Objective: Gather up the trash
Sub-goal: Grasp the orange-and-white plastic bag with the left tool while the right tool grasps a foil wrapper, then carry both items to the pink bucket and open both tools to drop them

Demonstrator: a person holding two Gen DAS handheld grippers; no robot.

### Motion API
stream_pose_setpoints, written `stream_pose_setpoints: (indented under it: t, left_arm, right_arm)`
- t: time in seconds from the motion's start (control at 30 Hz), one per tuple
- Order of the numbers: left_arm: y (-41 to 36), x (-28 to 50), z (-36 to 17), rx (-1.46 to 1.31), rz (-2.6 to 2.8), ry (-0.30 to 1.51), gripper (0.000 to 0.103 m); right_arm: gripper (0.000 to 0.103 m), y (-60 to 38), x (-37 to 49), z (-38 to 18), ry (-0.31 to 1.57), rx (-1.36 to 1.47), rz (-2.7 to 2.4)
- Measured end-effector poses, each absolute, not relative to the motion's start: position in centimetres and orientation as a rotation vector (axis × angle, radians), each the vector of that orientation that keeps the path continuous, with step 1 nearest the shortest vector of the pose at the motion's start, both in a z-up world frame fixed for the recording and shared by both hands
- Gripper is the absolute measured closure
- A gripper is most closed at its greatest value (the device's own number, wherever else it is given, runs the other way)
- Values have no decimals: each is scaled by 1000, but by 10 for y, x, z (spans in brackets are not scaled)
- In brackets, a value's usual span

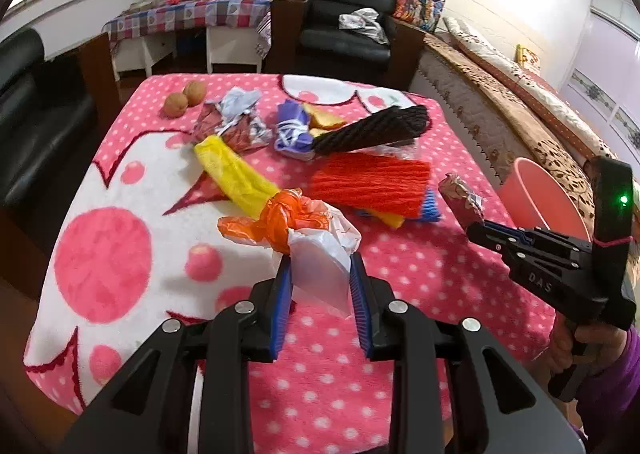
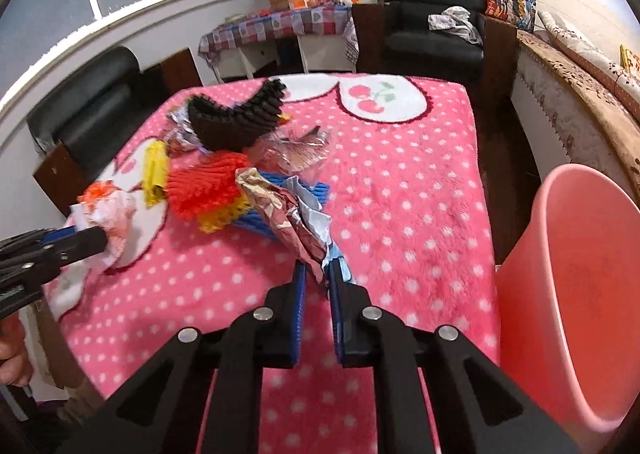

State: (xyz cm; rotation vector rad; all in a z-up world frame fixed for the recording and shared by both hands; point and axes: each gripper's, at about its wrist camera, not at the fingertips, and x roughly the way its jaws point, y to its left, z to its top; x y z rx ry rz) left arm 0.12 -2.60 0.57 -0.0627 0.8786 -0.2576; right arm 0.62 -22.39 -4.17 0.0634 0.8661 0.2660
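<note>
Your left gripper [image 1: 320, 274] is clamped on the white-and-orange plastic bag [image 1: 308, 230], low over the pink blanket [image 1: 400, 274]. Your right gripper [image 2: 318, 274] pinches the crumpled foil wrapper [image 2: 288, 214], with the pink bin [image 2: 568, 294] just beside it.

Left tongs [image 1: 320, 274] part-closed, gripping, right tongs [image 2: 318, 278] nearly closed (pinching), both angled downward

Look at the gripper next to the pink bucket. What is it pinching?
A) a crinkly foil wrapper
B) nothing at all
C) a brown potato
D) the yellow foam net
A: the right gripper has its blue pads closed on the crumpled foil wrapper, with the pink bucket standing just beside it at the table's edge.
</note>
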Motion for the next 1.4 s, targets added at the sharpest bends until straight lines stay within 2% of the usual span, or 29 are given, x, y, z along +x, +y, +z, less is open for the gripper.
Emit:
stream_pose_setpoints:
  t: [0.47,0.83,1.03,1.27,1.4]
  left_arm:
    - [-103,3,39,8,-461,768,75]
    - [-211,16,44,76,-679,739,75]
    - [-265,23,30,109,-784,782,75]
    - [-302,25,17,156,-822,789,75]
    - [-307,28,11,145,-835,809,71]
  right_arm:
    - [92,-292,-50,14,700,199,129]
    - [92,-377,-73,9,710,291,-113]
    - [92,-408,-81,-1,726,320,-182]
    - [91,-423,-76,-15,753,345,-216]
    - [91,-427,-75,-20,766,355,-229]
